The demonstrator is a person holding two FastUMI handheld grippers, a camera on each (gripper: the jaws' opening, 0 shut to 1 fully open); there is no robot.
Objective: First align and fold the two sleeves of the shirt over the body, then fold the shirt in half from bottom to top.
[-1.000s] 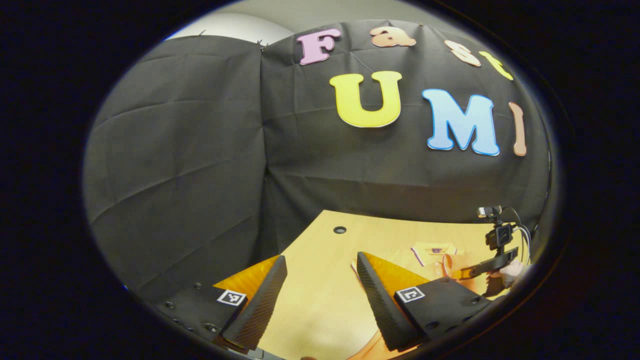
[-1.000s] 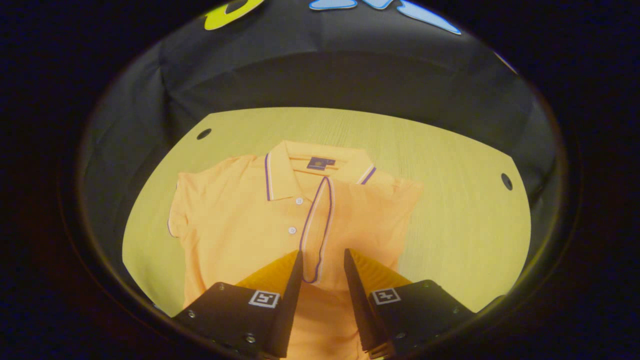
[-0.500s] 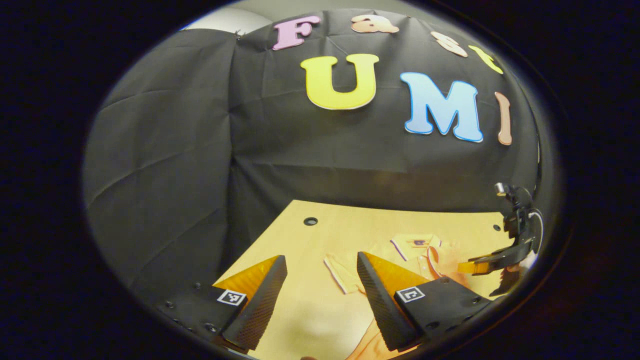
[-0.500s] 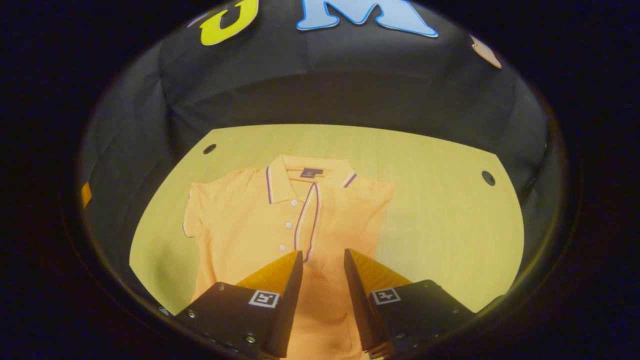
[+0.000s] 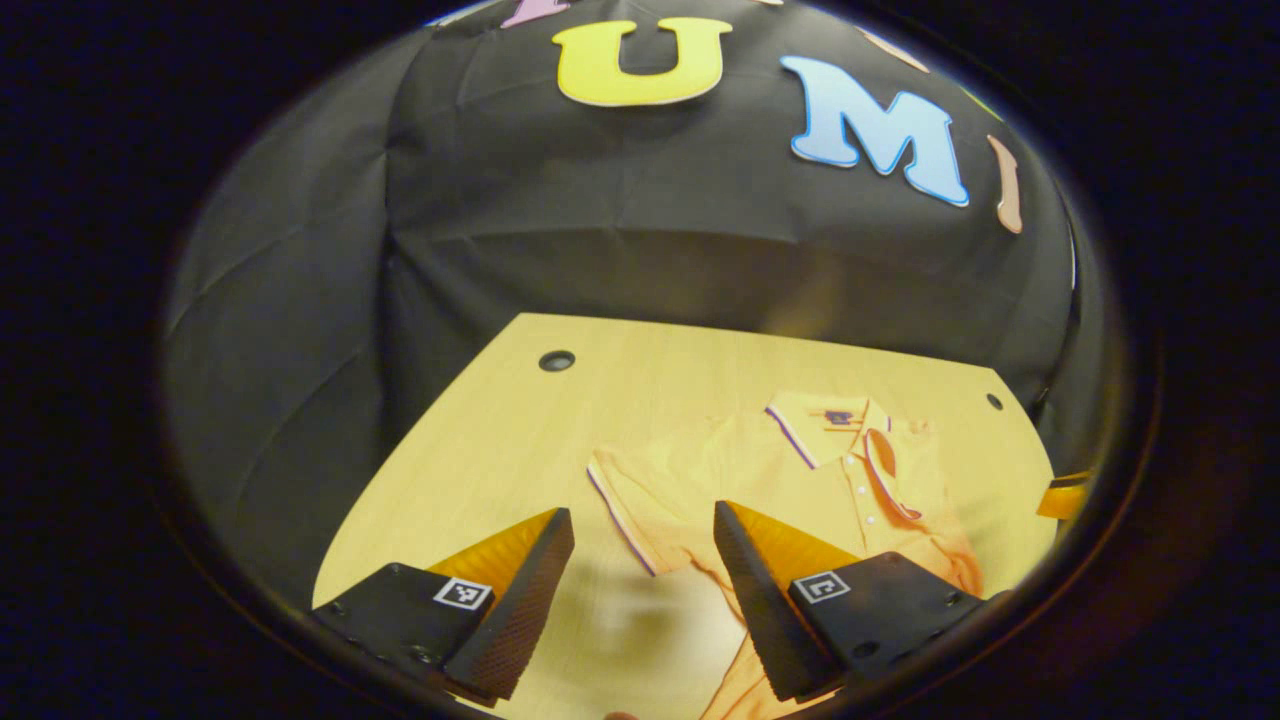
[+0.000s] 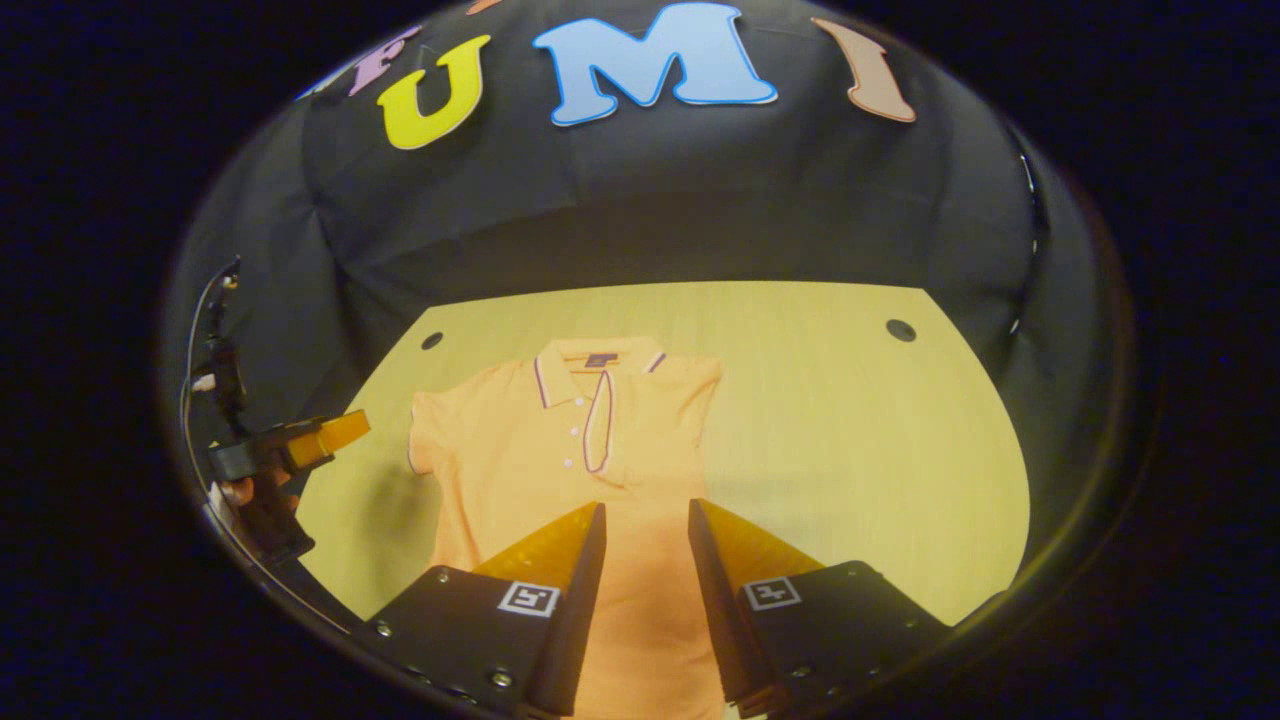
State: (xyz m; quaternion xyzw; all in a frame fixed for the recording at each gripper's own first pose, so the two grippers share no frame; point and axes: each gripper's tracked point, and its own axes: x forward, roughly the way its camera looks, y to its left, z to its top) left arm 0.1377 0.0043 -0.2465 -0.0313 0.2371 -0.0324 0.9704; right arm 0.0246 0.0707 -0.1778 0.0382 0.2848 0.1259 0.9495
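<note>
A: Where did the left gripper view look from?
B: From above the table's [image 5: 480, 440] left side, facing the back wall, angled toward the polo shirt [image 5: 800, 480].

A: And the right gripper view?
B: From the near edge, high, straight over the shirt. Both shared shirt, table and wall.

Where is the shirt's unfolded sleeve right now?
In the left gripper view the unfolded sleeve lies flat on the table, just ahead of the open left gripper.
</note>
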